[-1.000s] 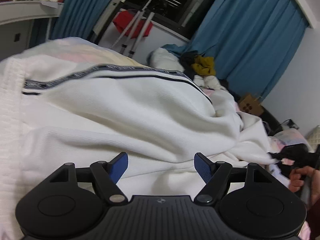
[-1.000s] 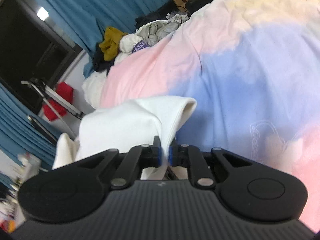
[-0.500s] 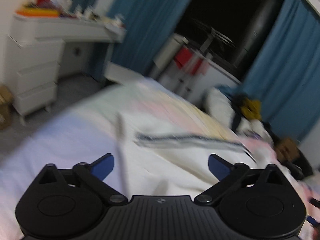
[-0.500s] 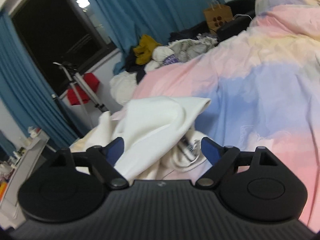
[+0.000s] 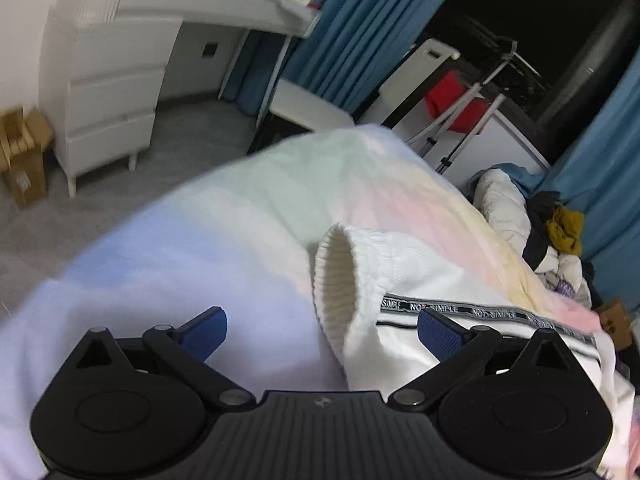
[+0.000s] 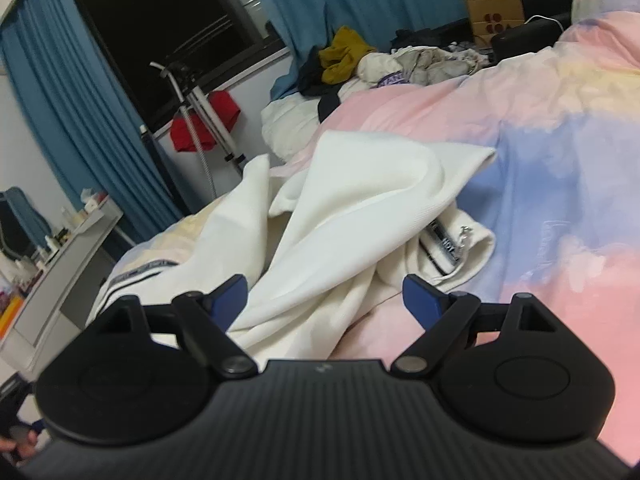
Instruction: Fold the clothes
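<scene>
A white garment (image 6: 360,216) with grey lettered tape and dark stripes lies crumpled on the pastel bedspread (image 6: 560,152). In the left wrist view its ribbed cuff (image 5: 340,280) gapes open just ahead of my left gripper (image 5: 322,330), which is open with the cuff between and beyond its blue pads, not touching. My right gripper (image 6: 324,298) is open too, hovering over a loose fold of the garment, holding nothing. A zipper pull (image 6: 464,236) shows on the bunched part at right.
A white desk with drawers (image 5: 112,80) stands left of the bed, with cardboard boxes (image 5: 24,152) on the floor. A drying rack with a red cloth (image 6: 204,120), blue curtains (image 6: 100,120) and a heap of clothes (image 6: 360,60) lie beyond the bed. A paper bag (image 6: 496,12) stands at far right.
The right gripper let go of the white fold and pulled back, now open. The left gripper swung left from over the garment's body to its ribbed cuff and stayed open.
</scene>
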Motion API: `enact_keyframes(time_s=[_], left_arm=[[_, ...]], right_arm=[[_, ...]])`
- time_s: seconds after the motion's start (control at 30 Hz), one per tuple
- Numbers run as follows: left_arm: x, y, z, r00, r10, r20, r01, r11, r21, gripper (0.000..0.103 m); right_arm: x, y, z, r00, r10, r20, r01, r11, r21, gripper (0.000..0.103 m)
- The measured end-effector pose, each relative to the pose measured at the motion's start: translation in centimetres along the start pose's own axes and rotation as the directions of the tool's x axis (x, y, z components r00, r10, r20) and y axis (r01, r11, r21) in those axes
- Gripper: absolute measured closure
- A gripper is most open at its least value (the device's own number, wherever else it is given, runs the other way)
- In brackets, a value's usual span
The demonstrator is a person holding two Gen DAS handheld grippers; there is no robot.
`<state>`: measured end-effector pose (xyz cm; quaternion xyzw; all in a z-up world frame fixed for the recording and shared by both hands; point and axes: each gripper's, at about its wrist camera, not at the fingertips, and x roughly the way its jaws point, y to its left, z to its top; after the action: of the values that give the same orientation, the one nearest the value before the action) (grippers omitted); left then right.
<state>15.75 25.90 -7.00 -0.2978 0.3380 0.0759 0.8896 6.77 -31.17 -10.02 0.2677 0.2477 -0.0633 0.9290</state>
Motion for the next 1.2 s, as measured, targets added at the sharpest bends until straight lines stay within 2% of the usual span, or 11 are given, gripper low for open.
enact_keyframes(time_s=[0.07, 0.17, 0.23, 0.33, 0.5, 0.6, 0.77, 0.9, 1.07, 1.17, 1.2], left_arm=[[3.3, -0.1, 0.6, 0.999, -0.029, -0.031, 0.028, 0.999, -0.028, 0.002], [6.6, -2.1, 1.5, 0.998, 0.044, -0.034, -0.041, 0.995, 0.090, 0.007], [8.4, -3.9, 2.0, 0.994, 0.111, -0.020, -0.106, 0.978, 0.180, 0.038], [9.8, -6.4, 3.4, 0.984, 0.174, -0.023, -0.165, 0.962, 0.216, 0.067], [8.6, -10.8, 7.2, 0.978, 0.202, 0.054, -0.209, 0.951, 0.227, 0.077], [7.2, -14.5, 11.5, 0.968, 0.183, 0.169, -0.221, 0.946, 0.239, 0.079], [7.6, -21.5, 18.4, 0.915, 0.216, 0.342, -0.307, 0.921, 0.240, 0.078], [12.8, -22.6, 18.9, 0.910, 0.266, 0.318, -0.367, 0.874, 0.318, 0.074], [18.7, -17.7, 15.7, 0.939, 0.299, 0.169, -0.336, 0.899, 0.279, 0.068], [16.8, -14.6, 14.5, 0.950, 0.271, 0.154, -0.302, 0.923, 0.237, 0.048], [15.8, -14.0, 14.4, 0.954, 0.258, 0.155, -0.289, 0.930, 0.229, 0.037]], right_arm=[[0.5, 0.2, -0.2, 1.000, 0.007, -0.013, -0.007, 1.000, -0.003, 0.017], [1.3, 0.3, -0.4, 0.999, 0.005, -0.032, -0.005, 1.000, -0.008, 0.017], [1.8, 0.4, -0.6, 0.999, -0.002, -0.045, 0.001, 1.000, -0.011, 0.017], [2.6, 0.4, -0.9, 0.998, -0.012, -0.064, 0.011, 1.000, -0.017, 0.017], [2.5, 0.8, -1.1, 0.998, -0.009, -0.065, 0.008, 1.000, -0.025, 0.017], [2.9, 0.9, -1.1, 0.998, -0.006, -0.064, 0.004, 0.999, -0.032, 0.017], [3.4, 1.1, -1.1, 0.998, -0.001, -0.061, -0.002, 0.999, -0.044, 0.017], [3.8, 1.2, -1.2, 0.998, 0.003, -0.060, -0.006, 0.999, -0.053, 0.017], [4.4, 1.4, -1.2, 0.998, 0.008, -0.058, -0.012, 0.998, -0.065, 0.017], [4.7, 1.5, -1.3, 0.998, 0.011, -0.057, -0.015, 0.997, -0.072, 0.017], [4.8, 1.6, -1.3, 0.998, 0.012, -0.056, -0.017, 0.997, -0.075, 0.017]])
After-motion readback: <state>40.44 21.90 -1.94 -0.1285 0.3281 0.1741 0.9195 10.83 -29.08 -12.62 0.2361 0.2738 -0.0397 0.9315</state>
